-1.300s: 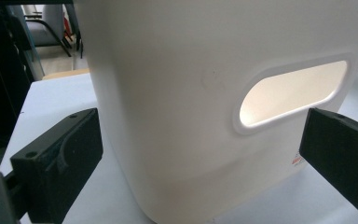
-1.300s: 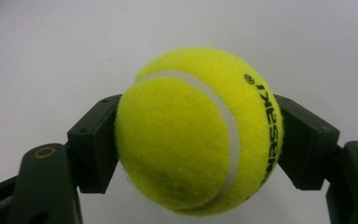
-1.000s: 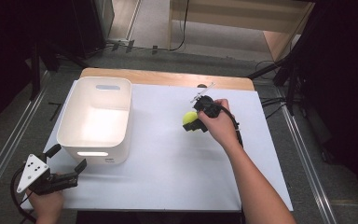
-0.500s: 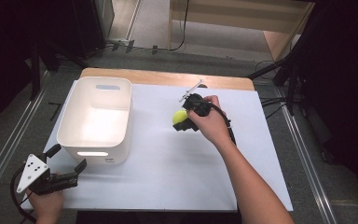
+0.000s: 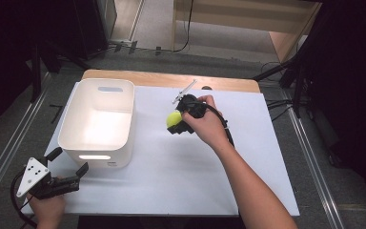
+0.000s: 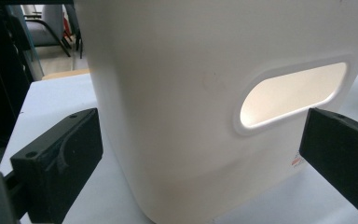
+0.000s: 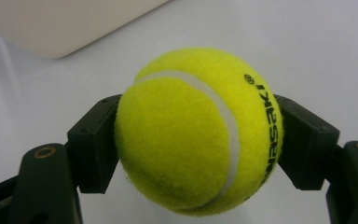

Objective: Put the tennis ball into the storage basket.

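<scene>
Right gripper view: black lettering on tennis ball (image 7: 198, 130).

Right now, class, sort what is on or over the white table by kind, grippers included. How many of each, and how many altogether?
Tennis ball: 1, yellow, clamped in the right gripper
White bin: 1
Grippers: 2, the right one and the left gripper, whose jaws stand open at the bin's near wall
Total: 4
</scene>
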`<state>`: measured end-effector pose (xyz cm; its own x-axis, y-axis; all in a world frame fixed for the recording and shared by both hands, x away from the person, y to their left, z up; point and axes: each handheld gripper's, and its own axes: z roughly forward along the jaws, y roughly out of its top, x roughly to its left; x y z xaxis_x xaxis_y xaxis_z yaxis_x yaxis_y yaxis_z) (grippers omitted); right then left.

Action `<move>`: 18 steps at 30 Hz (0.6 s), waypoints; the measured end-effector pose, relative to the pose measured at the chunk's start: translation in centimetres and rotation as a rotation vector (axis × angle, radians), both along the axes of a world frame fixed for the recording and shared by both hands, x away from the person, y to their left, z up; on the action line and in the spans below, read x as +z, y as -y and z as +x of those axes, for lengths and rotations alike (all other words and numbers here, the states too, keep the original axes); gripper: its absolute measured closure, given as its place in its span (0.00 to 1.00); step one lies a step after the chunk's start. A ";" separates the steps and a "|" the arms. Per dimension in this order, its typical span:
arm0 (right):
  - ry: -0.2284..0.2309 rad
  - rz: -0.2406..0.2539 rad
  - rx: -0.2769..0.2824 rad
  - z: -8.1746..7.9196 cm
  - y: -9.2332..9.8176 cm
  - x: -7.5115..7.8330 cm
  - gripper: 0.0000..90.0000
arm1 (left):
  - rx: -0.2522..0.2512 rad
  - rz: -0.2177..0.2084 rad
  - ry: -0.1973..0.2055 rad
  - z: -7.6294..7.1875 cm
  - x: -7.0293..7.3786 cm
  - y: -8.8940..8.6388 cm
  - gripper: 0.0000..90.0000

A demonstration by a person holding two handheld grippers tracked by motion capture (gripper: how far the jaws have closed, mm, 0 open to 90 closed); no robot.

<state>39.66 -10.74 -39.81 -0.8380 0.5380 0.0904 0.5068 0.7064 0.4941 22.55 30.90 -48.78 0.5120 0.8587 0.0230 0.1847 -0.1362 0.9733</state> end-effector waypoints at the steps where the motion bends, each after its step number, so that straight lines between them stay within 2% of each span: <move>1: 0.003 0.007 0.004 -0.1 -0.3 0.2 0.26 | 0.000 -0.001 0.000 0.0 0.0 0.0 0.00; 18: 0.022 0.014 0.059 -0.6 -2.3 1.5 0.26 | -0.002 0.000 0.001 0.0 0.0 0.0 0.00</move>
